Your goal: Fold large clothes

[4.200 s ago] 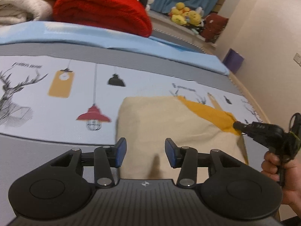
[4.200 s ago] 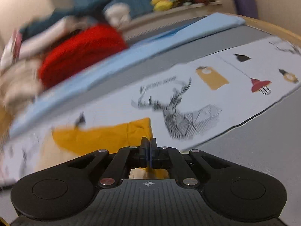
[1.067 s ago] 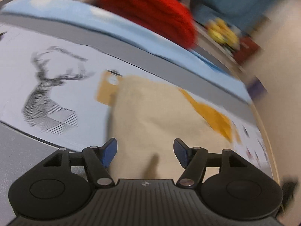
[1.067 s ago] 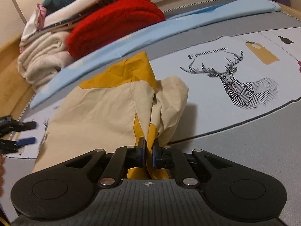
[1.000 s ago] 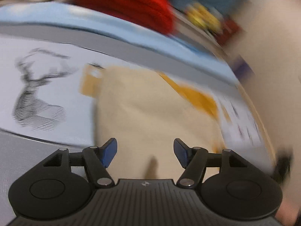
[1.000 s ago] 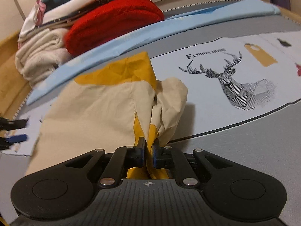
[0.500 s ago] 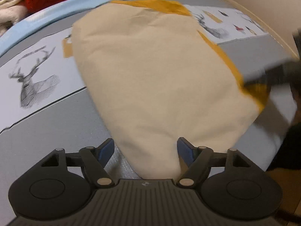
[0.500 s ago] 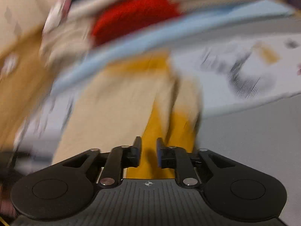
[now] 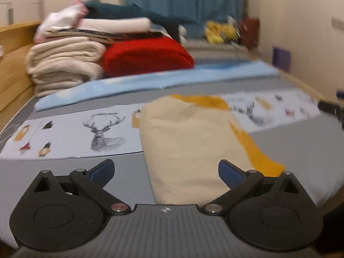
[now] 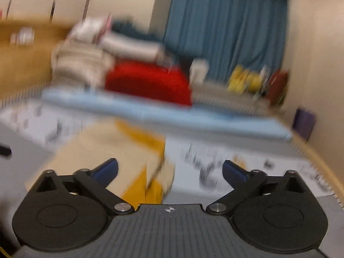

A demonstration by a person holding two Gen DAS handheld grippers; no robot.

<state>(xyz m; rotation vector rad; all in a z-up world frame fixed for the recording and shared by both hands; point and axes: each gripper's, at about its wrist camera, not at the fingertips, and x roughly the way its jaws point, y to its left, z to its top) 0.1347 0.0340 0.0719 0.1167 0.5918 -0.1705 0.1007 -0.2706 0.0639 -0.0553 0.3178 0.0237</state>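
Observation:
A folded cream and mustard-yellow garment point(image 9: 189, 137) lies on the grey bed, partly over a printed deer sheet point(image 9: 86, 129). My left gripper point(image 9: 165, 169) is open and empty, its blue fingers either side of the garment's near end, just above it. In the blurred right wrist view the same garment point(image 10: 120, 161) lies ahead and to the left. My right gripper point(image 10: 169, 169) is open and empty above the bed. The tip of the right gripper shows at the far right of the left wrist view point(image 9: 331, 107).
A stack of folded blankets and clothes point(image 9: 71, 58) and a red blanket point(image 9: 146, 56) sit at the back of the bed, behind a light blue sheet point(image 9: 150, 81). A wooden bed frame point(image 9: 13, 60) runs along the left. Plush toys point(image 9: 221, 30) and a blue curtain point(image 9: 185, 4) stand behind.
My right gripper let go of the garment's yellow part and opened wide. Both grippers pulled back and levelled out. The garment now lies flat on the bed.

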